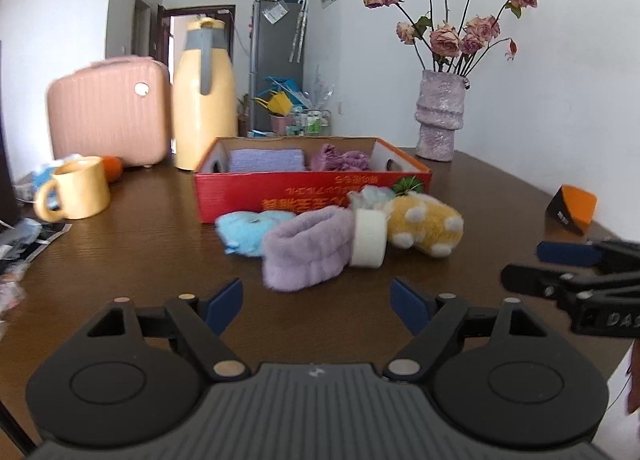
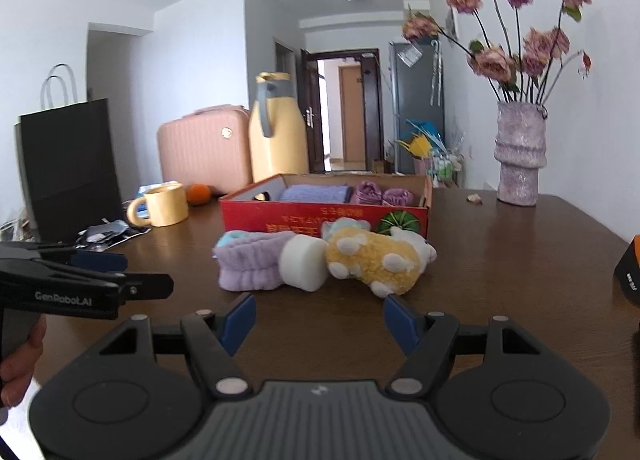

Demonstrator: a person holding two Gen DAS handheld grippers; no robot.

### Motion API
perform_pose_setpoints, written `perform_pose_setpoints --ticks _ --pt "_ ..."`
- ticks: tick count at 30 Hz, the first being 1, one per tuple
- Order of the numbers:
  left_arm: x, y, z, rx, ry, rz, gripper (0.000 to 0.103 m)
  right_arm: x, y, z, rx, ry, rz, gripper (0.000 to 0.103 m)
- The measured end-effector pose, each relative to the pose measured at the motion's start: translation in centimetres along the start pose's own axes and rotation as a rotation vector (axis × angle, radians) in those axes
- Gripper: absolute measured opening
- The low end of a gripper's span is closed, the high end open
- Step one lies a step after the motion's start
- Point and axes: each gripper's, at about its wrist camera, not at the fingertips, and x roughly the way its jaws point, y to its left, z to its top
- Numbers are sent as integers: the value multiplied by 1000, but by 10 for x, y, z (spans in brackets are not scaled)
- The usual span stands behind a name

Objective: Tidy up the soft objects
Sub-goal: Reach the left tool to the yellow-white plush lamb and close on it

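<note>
A purple fluffy band (image 1: 306, 248) (image 2: 250, 266), a white foam cylinder (image 1: 369, 238) (image 2: 303, 262), a yellow spotted plush (image 1: 426, 226) (image 2: 374, 260) and a light blue plush (image 1: 250, 230) (image 2: 234, 238) lie on the table in front of a red cardboard box (image 1: 312, 190) (image 2: 324, 216). The box holds a folded lilac cloth (image 1: 266, 160) (image 2: 314, 193) and a purple soft item (image 1: 340, 158) (image 2: 380, 193). My left gripper (image 1: 318, 306) is open and empty, just short of the purple band. My right gripper (image 2: 320, 324) is open and empty, just short of the cylinder and the yellow plush.
A yellow mug (image 1: 76, 190) (image 2: 162, 206), a yellow thermos (image 1: 204, 96) (image 2: 278, 128), a pink case (image 1: 110, 112) (image 2: 204, 148) and an orange (image 2: 199, 194) stand at the back left. A vase of dried roses (image 1: 440, 116) (image 2: 520, 154) stands back right. A black bag (image 2: 68, 168) is left.
</note>
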Motion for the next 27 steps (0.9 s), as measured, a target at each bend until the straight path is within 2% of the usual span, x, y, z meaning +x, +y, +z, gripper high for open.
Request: perform_pose_setpoints --ticks 2,7,10,11,14,17,20,23,27 --pt "17 -5 7 4 6 -48 63 12 -7 4 18 6 -10 69" --pt "68 -24 26 -1 30 -80 60 47 -28 14 80 34 -37 62" --pt "90 -37 40 -10 13 -143 60 67 -42 22 97 42 -65 62" --pt "97 -40 44 -13 13 -159 57 73 -49 25 118 40 -68 62" --pt "126 -45 60 -50 54 -182 45 96 -77 35 227 42 -58 62" --pt "156 -43 68 -119 152 -237 42 124 -104 39 358 88 -31 59" --pt "168 -39 71 -164 167 -253 41 150 -126 32 501 139 30 56" --pt "172 -35 69 -194 174 -281 38 166 -140 21 636 147 103 52" --pt "150 -37 66 -220 192 -309 34 162 -138 21 640 146 91 46"
